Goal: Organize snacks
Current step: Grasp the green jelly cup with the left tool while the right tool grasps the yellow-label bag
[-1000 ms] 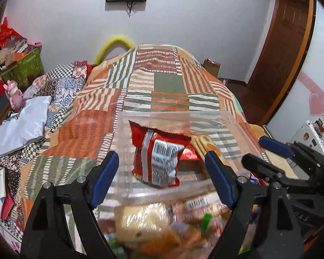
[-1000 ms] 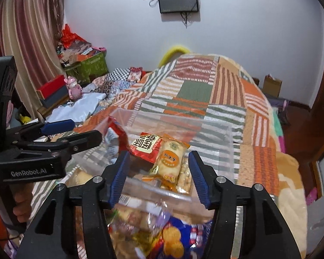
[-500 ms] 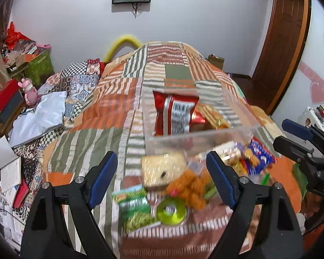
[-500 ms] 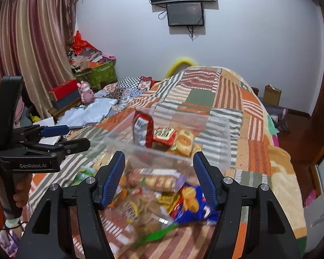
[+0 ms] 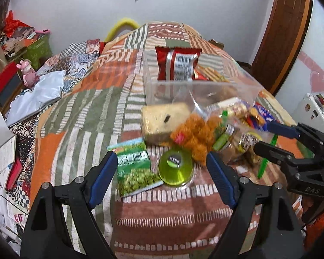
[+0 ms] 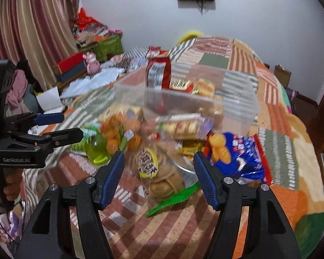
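Note:
A clear plastic bin (image 5: 200, 86) (image 6: 237, 101) sits on the patchwork bed and holds a red snack bag (image 5: 178, 63) (image 6: 157, 73) and smaller packets. In front of it lies a pile of snacks: a green pea packet (image 5: 134, 170), a green jelly cup (image 5: 176, 168), orange fried snacks (image 5: 196, 133), a pale cake pack (image 5: 164, 118), a clear bag of pastries (image 6: 162, 172) and a blue bag (image 6: 242, 155). My left gripper (image 5: 162, 177) is open above the pea packet and jelly cup. My right gripper (image 6: 159, 172) is open around the pastry bag's near end, not touching it.
The bed's near edge runs below the snack pile. Books and papers (image 5: 4, 151) lie on the floor at left. A green crate (image 6: 108, 45), red boxes and a pink toy (image 6: 91, 63) stand by the curtain. A wooden door (image 5: 278, 32) is at right.
Both grippers have pulled back and up from the bin towards the bed's near edge. The snack pile in front of the bin has come into view. Both stay open.

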Motion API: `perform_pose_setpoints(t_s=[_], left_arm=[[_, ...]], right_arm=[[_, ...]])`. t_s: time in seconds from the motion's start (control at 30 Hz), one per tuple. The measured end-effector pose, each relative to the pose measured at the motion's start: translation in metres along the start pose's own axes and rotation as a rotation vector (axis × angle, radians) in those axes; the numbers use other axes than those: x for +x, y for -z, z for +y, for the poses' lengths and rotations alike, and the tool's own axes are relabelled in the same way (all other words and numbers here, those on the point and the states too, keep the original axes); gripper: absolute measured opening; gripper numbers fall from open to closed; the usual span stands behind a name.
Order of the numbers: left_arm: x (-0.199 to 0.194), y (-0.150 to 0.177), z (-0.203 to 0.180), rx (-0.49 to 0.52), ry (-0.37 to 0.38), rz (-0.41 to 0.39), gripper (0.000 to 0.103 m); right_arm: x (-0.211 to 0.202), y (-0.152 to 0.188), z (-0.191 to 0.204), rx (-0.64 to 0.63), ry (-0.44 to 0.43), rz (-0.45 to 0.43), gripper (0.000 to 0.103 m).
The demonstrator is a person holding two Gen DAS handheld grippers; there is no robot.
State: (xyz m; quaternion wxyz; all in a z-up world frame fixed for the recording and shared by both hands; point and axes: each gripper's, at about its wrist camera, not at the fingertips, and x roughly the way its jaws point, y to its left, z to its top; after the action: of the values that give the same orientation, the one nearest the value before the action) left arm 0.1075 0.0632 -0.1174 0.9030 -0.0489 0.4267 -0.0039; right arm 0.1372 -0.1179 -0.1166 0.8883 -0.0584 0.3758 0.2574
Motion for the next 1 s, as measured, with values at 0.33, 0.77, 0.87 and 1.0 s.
perform_pose_setpoints(t_s=[0.33, 0.77, 0.87, 1.0], left_arm=[[0.025, 0.017, 0.001, -0.01, 0.052, 0.055, 0.073], [0.042, 0.012, -0.002, -0.004, 0.095, 0.053, 0.062], [0.047, 0.01, -0.003, 0.006, 0.1, 0.055, 0.062], [0.053, 0.012, -0.009, 0.043, 0.08, 0.059, 0.062]], right_arm=[[0.02, -0.001, 0.004, -0.08, 0.037, 0.064, 0.068], [0.025, 0.015, 0.012, -0.117, -0.003, 0.128, 0.069], [0.032, 0.013, 0.011, -0.091, -0.021, 0.14, 0.067], [0.036, 0.013, 0.011, -0.07, -0.035, 0.129, 0.062]])
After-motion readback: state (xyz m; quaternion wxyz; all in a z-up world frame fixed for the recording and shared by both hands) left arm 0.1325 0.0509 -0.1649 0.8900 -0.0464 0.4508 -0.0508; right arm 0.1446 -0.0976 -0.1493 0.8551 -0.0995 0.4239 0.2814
